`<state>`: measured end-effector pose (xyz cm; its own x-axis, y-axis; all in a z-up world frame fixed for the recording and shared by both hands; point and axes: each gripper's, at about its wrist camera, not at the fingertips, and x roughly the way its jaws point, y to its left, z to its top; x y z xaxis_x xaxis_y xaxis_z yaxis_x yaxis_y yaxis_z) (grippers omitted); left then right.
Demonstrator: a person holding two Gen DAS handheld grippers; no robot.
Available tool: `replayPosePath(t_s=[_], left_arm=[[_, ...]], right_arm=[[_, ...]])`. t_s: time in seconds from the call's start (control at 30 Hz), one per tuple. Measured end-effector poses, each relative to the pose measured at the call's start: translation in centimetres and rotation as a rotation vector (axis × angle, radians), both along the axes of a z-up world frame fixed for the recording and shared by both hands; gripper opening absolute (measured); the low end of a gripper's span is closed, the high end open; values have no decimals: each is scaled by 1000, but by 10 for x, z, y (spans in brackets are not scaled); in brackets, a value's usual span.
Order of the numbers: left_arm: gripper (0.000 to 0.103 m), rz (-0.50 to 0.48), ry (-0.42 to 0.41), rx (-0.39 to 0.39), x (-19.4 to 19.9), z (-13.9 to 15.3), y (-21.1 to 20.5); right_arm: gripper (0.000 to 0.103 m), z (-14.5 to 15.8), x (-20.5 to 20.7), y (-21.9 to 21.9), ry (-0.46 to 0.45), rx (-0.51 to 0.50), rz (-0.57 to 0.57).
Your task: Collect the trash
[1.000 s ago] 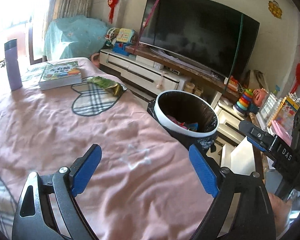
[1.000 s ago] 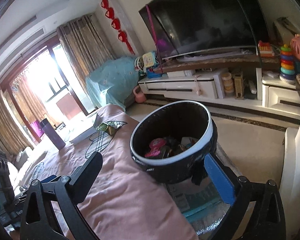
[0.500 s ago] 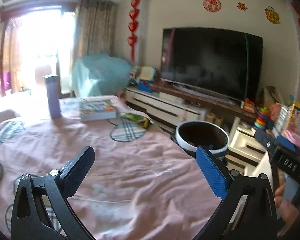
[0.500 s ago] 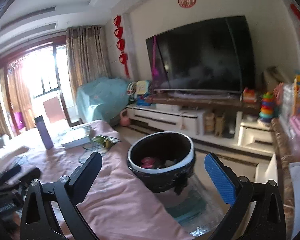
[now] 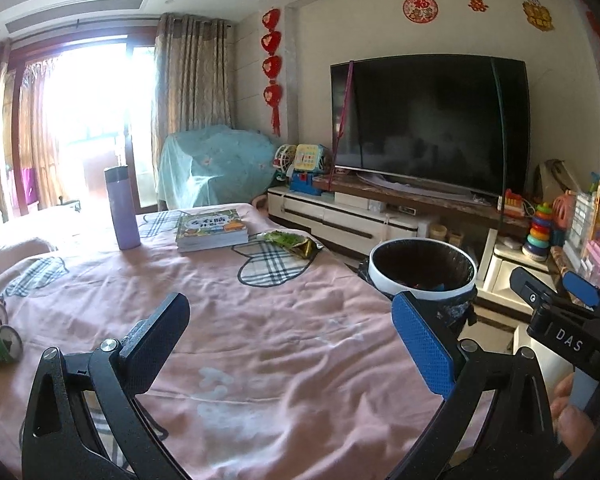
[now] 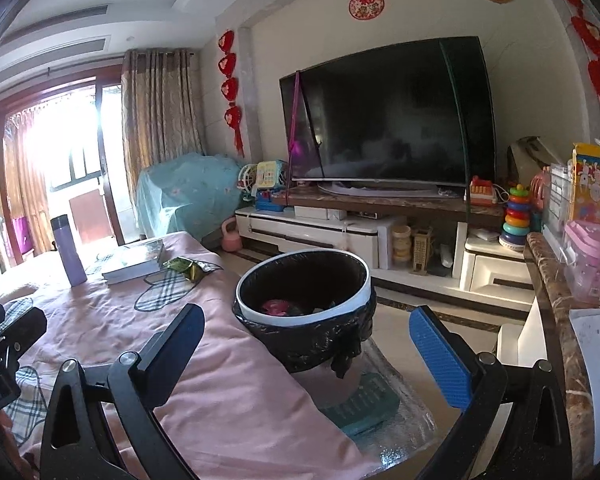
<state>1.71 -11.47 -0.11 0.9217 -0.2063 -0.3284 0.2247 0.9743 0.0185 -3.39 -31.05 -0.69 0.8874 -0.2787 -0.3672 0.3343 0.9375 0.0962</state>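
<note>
We are holding left gripper (image 5: 288, 344) over pink-clothed worktop (image 5: 228, 320), jaws gaping wide, empty; right gripper (image 6: 308, 344) likewise, jaws apart, gripping nothing. Trash bin (image 6: 304, 312) sitting just beside worktop edge. Green wrapper (image 5: 292, 242) lying beyond bin, near book (image 5: 210, 228). Crushed can (image 5: 0, 344) resting far across worktop from bin

The left gripper (image 5: 288, 344) is held out in front with its two jaws spread wide apart and nothing between them, pointing slightly downward. The right gripper (image 6: 306, 354) is also held forward, tilted slightly down, with its jaws wide apart and empty; from the left wrist view it appears at the right edge, with the fingers of the person's right hand (image 5: 572, 420) wrapped around its handle. The two grippers are side by side, a little apart and not touching.
</note>
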Motion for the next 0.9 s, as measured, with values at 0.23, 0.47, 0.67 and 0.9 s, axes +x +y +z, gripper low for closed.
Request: replayPosePath(t_s=[0.23,0.47,0.67,0.9], left_arm=[[103,6,2,8,-1,-1,-2],[103,11,-11,11,-2,-2,0],[103,8,-4,0,-3,-2,2],[103,10,-1,-5,-3,-1,2]], right_arm=[[103,-5,-2,0,9,12,4],[103,-3,-3,4,8,-4,5],[103,-1,-4,4,5,-20,6],[103,0,-5,5,5,-25,9]])
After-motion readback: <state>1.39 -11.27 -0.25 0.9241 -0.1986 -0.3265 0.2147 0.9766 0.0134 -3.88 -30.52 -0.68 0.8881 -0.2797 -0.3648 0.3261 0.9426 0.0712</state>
